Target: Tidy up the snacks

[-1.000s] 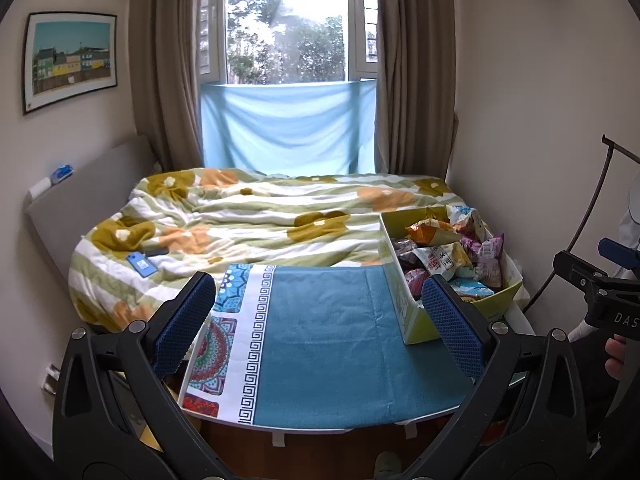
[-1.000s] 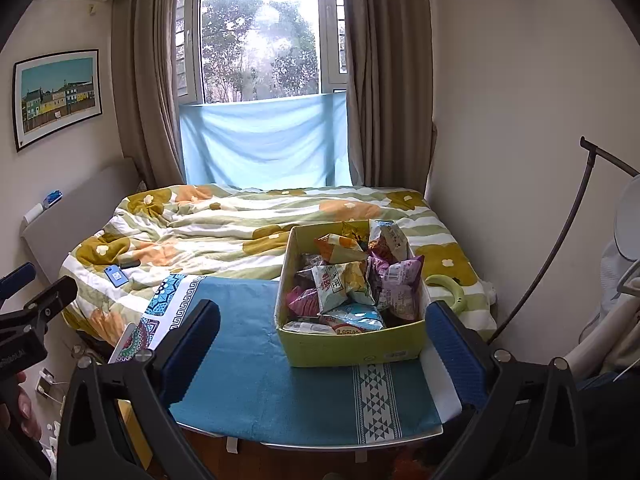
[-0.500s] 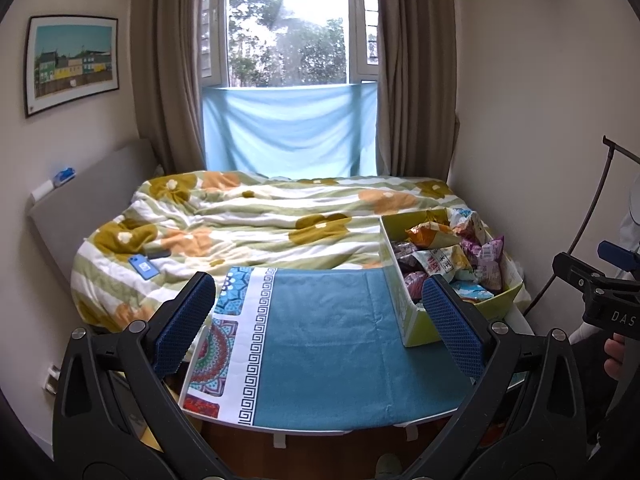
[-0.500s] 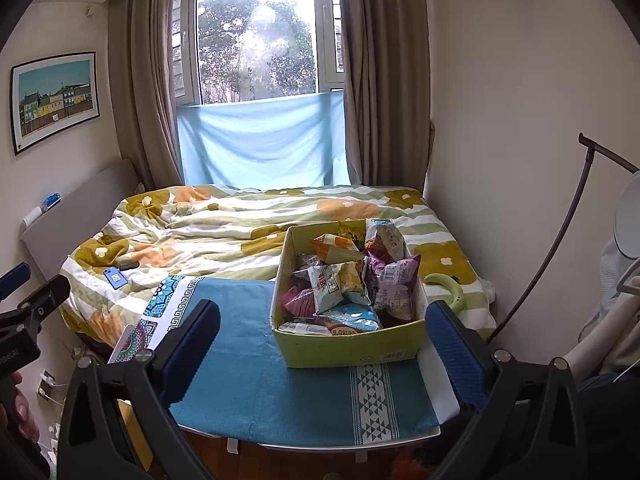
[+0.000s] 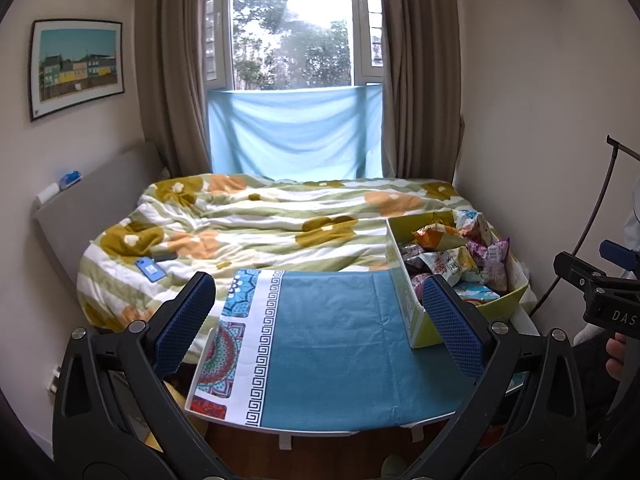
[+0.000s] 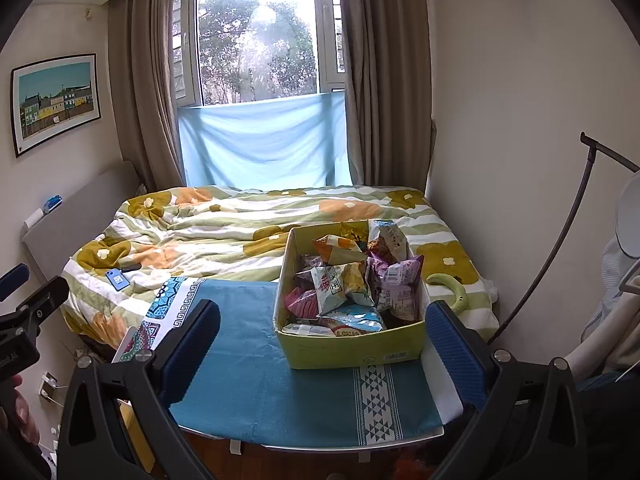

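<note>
1. Snack box (image 6: 352, 348): yellow-green cardboard, open top, upright. Its long axis runs away from the right claw (image 6: 320, 344) toward the bed (image 6: 248, 236). It sits on the teal cloth (image 6: 248, 364) straight ahead of that claw, between the lines of its two fingers (not touched by either).
2. Contents: crinkled snack packets (image 6: 340, 284) heaped loosely and tilted every way, rising above the rim; one white-and-yellow, one purple, one orange, a pink one low at the left, a light-blue one at the near wall.
3. Right claw: blue pads (image 6: 190, 344) spread wide apart, holding nothing.
4. Left claw (image 5: 316, 320): pads (image 5: 184, 322) likewise wide apart and bare. From here the snack box (image 5: 412, 316) lies ahead and off to the right, partly behind the right-hand finger.
5. Teal cloth (image 5: 332, 340): patterned white border at the left.
6. Bed: floral quilt beyond the cloth, a blue card (image 6: 116, 279) on it.
</note>
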Available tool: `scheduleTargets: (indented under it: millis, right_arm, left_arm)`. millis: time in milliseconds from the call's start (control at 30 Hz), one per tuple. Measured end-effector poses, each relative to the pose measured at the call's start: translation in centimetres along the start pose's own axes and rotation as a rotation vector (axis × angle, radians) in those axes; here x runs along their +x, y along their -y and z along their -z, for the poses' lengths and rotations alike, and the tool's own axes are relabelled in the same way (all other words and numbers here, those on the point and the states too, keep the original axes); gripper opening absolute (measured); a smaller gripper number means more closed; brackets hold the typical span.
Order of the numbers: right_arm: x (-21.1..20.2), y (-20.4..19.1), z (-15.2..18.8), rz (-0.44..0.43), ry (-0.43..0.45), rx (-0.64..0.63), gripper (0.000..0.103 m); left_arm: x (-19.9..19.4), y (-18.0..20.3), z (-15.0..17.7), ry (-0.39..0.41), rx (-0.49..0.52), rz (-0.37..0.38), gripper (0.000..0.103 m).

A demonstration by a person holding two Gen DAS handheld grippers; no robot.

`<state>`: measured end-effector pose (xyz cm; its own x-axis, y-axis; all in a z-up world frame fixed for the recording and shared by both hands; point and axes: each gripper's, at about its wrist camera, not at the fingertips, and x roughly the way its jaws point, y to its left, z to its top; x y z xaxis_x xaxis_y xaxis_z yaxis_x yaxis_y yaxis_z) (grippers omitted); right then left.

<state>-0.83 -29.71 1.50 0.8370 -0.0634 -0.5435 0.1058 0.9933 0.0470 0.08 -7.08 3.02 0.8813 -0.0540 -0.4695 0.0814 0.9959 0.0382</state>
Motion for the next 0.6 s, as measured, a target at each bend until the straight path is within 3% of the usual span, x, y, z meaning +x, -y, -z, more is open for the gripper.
scheduleTargets:
  millis: [600]
  right_arm:
    - [0.1,-1.2,-0.3,0.005,0.008,0.002,0.102]
  left_arm:
    - [-0.5,-0.5,-0.1,0.034,-0.013,-0.008,0.103]
